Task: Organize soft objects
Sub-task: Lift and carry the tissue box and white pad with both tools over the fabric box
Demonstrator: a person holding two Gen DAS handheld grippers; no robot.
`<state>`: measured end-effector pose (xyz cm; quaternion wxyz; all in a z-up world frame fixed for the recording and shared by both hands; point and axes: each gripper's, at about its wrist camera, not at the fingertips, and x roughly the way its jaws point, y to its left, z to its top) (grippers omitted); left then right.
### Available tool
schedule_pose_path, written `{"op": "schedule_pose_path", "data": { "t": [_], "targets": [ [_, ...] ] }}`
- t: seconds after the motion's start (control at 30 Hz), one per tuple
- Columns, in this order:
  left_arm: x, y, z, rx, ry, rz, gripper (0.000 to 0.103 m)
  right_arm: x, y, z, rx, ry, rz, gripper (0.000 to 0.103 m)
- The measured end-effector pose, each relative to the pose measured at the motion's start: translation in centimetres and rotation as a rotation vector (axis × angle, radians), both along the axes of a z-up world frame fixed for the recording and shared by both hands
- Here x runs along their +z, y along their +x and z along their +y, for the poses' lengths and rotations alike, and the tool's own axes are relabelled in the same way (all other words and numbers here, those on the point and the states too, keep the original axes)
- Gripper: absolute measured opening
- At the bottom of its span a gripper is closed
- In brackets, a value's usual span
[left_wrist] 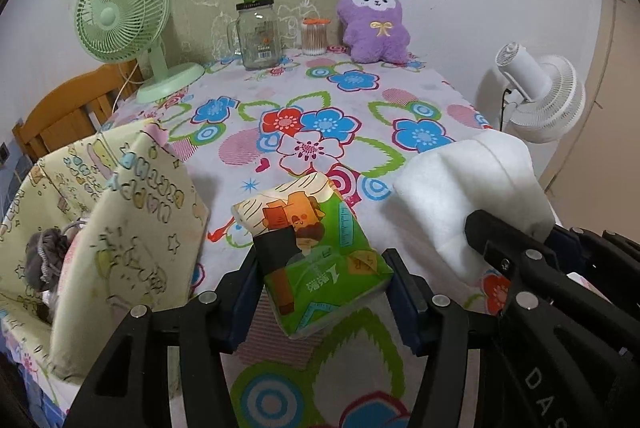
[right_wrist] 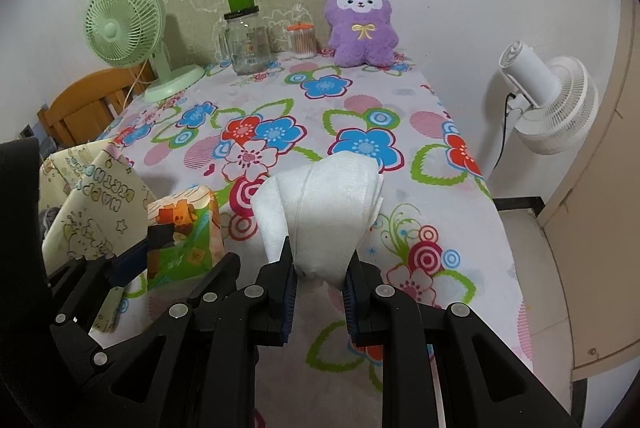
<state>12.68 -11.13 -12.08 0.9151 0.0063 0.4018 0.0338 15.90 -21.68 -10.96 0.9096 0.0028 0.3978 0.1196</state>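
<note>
Here, over a flower-patterned surface (left_wrist: 360,100) backed by a white wall, the left gripper (left_wrist: 324,292) is clamping a tissue pack (left_wrist: 320,252) while the right gripper (right_wrist: 320,276) is pinching a white cloth (right_wrist: 320,204).

We see a white cloth (left_wrist: 360,116) printed with blue, red and pink flowers and green leaves. At 12 o'clock sits a purple plush (left_wrist: 374,22) with a yellow bow; at 10 a mint fan (left_wrist: 120,16). The pack (left_wrist: 316,252) is green and orange, the wad (right_wrist: 324,212) white, the bin (left_wrist: 116,228) cream with pastel doodles. Both grippers (left_wrist: 324,292) (right_wrist: 320,280) are black with blue pads.
</note>
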Motion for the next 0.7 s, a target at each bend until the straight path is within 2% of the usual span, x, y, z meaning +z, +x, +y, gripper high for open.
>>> {"op": "schedule_pose_path", "data": {
  "t": [0.33,0.7],
  "targets": [
    [3.0,-2.9,0.2,-0.044,0.009,-0.057,0.06,2.6,-3.0,0.1,-0.046,-0.009,-0.05,0.023],
    [6.5,-5.7,1.3,-0.084,0.001,-0.104,0.06,6.2,-6.2,1.2,-0.045,0.004,-0.117,0.023]
  ]
}}
